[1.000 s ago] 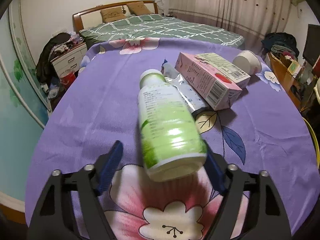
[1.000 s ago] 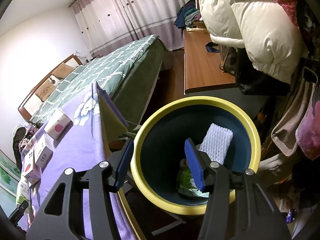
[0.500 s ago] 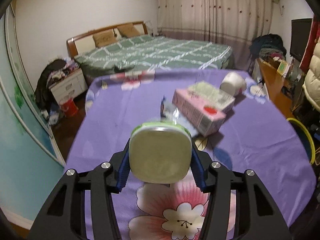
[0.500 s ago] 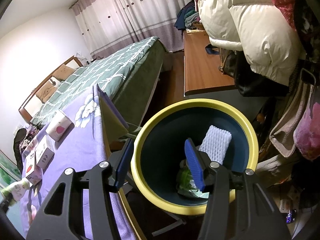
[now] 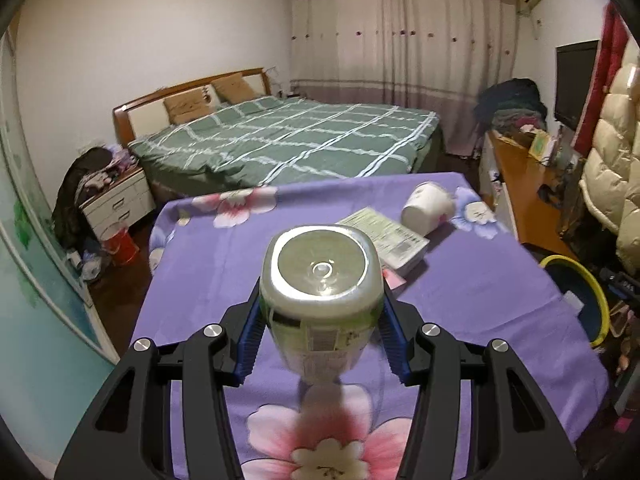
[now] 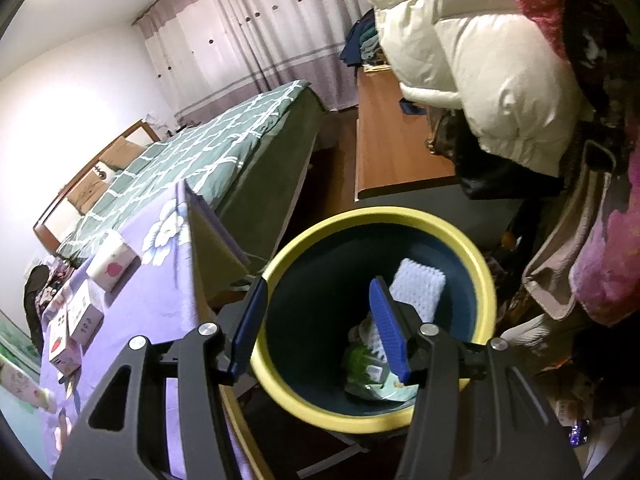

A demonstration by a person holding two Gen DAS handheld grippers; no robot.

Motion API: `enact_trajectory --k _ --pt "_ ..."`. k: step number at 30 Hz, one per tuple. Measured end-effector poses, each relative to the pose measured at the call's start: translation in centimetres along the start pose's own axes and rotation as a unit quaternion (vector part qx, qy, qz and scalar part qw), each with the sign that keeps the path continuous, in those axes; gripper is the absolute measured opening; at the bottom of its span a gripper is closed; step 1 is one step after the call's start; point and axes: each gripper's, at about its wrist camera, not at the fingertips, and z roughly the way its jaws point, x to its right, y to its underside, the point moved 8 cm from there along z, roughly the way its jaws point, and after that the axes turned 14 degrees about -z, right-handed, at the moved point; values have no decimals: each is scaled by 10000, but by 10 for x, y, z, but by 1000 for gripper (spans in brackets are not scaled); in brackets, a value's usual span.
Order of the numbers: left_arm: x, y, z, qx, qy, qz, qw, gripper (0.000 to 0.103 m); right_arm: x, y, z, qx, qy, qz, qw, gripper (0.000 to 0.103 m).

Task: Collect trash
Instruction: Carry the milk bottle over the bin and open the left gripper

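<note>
A: In the left wrist view, our left gripper (image 5: 320,322) holds the green bottle (image 5: 320,292). The blue pads press on both its sides, and its base faces the camera. The bottle hangs above the purple tablecloth (image 5: 460,292), not touching it.

B: Yes. Behind it on the cloth we see the flat carton (image 5: 384,236) and the white cup (image 5: 428,208) lying on its side. The yellow bin (image 5: 600,300) is at the far right, beyond the table edge.

A: What can go wrong? We think the bottle is smooth and held only near its base, so it may slip or swing when we carry it sideways to the bin.

B: Also it could hit the cup or the carton if we travel low.

A: In the right wrist view, our right gripper (image 6: 320,320) is over the bin (image 6: 486,280), jaws half open with nothing between them.

B: Inside lie a white foam net (image 6: 420,288) and a green wrapper (image 6: 364,364). If this gripper waits there, we judge the two grippers may collide above the bin.
</note>
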Motion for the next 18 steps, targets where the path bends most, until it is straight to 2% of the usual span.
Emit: enact_trajectory --k 6,11,18 --pt "55 -7 -11 -36 553 281 9981 52 21 3 0 -5 228 62 9997 51" --pt "126 -9 -12 -112 1139 607 9916 52 45 6 -7 19 435 82 9990 51" --pt "241 -3 -4 -364 2023 1124 9722 52 84 8 -21 79 754 146 9970 56"
